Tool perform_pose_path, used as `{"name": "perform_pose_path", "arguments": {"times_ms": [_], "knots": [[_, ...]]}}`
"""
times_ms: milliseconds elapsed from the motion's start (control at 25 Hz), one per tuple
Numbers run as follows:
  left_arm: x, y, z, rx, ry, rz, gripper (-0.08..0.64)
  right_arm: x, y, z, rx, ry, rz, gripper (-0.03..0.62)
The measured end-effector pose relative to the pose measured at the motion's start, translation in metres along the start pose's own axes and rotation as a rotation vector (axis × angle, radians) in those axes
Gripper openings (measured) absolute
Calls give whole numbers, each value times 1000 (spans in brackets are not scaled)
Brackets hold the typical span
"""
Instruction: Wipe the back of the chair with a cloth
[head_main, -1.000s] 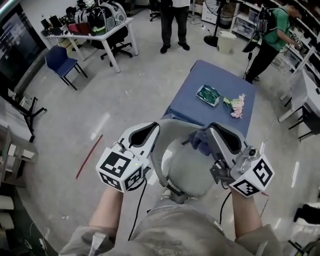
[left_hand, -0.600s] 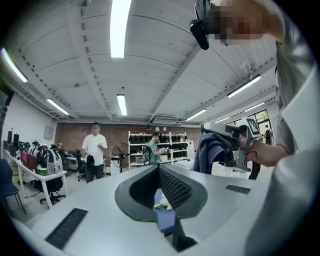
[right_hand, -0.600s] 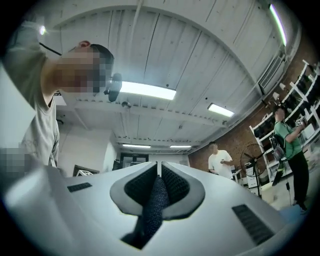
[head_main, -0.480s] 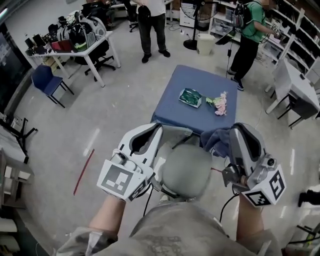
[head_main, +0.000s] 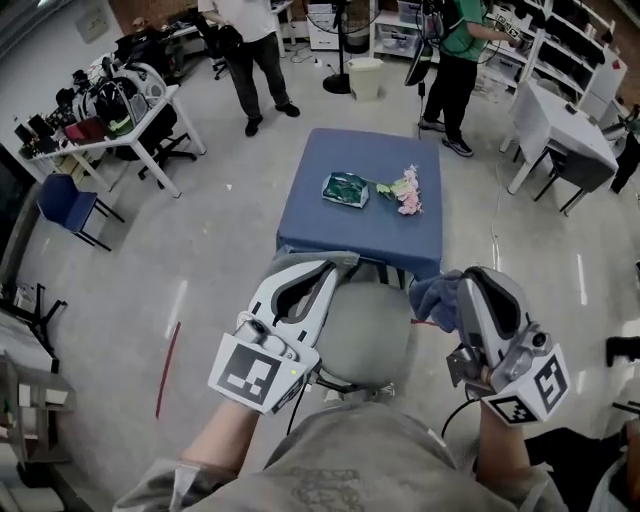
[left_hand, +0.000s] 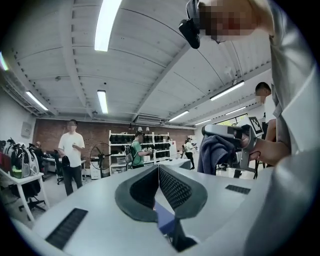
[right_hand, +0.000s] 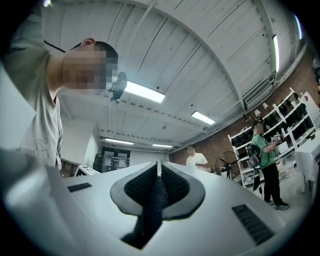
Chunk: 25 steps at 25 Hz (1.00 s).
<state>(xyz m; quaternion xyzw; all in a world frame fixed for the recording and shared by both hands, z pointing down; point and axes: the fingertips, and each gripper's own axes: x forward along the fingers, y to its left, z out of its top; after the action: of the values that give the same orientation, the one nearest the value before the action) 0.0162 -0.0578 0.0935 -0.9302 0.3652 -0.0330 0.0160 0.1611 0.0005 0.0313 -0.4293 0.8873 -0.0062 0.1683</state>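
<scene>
Your right gripper (head_main: 478, 285) clamps the cloth (head_main: 436, 298), your left gripper (head_main: 318, 272) is pinched shut, empty; carry the cloth toward nine o'clock onto the chair (head_main: 365, 330); grip firmly.

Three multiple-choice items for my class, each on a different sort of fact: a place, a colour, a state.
1. The green packet lies: A on the blue table; B on the floor; C on the white desk.
2. The cloth in the right gripper is: A red; B blue; C yellow.
3. The left gripper has its fingers: A wide apart; B shut on the cloth; C together, empty.

A, it lies beside the pink flowers on the tabletop; B, the head view shows blue; C, the left gripper view shows them meeting.
</scene>
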Motion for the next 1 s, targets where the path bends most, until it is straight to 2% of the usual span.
{"name": "perform_pose_path", "arguments": {"times_ms": [160, 320, 560, 1000], "knots": [[11, -15, -16, -37, 3, -39, 20, -14, -8, -18, 45, 38, -34, 49], [20, -19, -33, -97, 28, -39, 18, -17, -16, -33, 88, 63, -44, 49], [22, -20, -42, -77, 60, -46, 17, -14, -21, -47, 103, 91, -44, 49], [27, -17, -47, -84, 83, -40, 17, -1, -23, -53, 116, 115, -8, 49]]}}
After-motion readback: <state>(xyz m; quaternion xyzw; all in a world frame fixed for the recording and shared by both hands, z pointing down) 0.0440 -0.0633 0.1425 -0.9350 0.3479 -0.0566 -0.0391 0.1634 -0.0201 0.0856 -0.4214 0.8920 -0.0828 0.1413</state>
